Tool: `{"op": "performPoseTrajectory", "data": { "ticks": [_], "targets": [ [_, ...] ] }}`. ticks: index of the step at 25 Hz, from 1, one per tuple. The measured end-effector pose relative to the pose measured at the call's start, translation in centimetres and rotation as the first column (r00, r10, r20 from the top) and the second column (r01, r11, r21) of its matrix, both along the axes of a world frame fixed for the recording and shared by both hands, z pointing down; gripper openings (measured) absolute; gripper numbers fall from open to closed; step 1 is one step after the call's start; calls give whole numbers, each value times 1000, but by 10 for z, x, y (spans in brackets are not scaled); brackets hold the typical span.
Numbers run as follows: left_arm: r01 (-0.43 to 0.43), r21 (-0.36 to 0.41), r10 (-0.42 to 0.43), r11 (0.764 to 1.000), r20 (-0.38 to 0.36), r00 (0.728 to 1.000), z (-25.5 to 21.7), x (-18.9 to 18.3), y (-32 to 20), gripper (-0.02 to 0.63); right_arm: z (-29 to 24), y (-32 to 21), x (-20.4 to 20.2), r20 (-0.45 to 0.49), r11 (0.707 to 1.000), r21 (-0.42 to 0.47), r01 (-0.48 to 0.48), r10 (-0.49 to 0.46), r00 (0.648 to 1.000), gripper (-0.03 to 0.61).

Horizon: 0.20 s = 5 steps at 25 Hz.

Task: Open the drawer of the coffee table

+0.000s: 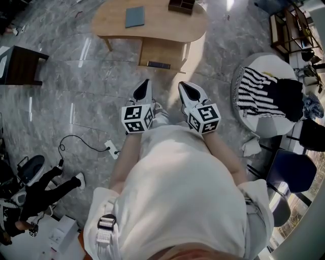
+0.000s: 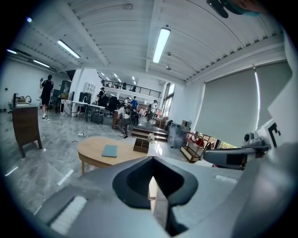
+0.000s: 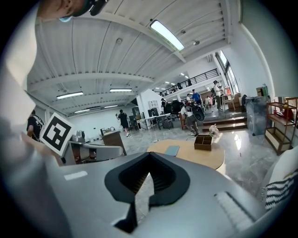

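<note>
Two grippers are held out side by side in front of the person, well apart from the coffee table [image 1: 167, 28]. The left gripper [image 1: 142, 89] has its jaws shut tight with nothing in them. The right gripper [image 1: 189, 92] is the same. The coffee table stands ahead on the grey floor [image 1: 76, 76]. Its drawer [image 1: 161, 53] sits under the near edge of the table top and is closed. A blue book [image 1: 135, 16] lies near the middle of the top. A brown box [image 1: 181, 5] sits at the far edge.
</note>
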State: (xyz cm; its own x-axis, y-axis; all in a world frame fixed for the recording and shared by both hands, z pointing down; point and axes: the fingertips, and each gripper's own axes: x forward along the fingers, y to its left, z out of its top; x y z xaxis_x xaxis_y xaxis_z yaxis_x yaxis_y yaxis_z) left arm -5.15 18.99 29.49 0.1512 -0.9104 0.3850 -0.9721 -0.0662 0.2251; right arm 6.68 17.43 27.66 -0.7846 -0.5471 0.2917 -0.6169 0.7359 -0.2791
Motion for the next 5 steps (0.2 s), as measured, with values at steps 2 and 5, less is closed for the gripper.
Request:
{"op": "performPoseTrajectory", "data": {
  "ticks": [2, 5],
  "targets": [
    [-1, -2, 1, 1000, 2, 1000, 1, -1, 0, -3, 1, 1, -1, -3, 1000, 0, 0, 0, 1000, -2],
    [-4, -4, 4, 1000, 1, 1000, 2, -3, 0, -3, 2, 0, -2, -8, 1000, 2, -2, 2, 1000, -2]
  ]
}}
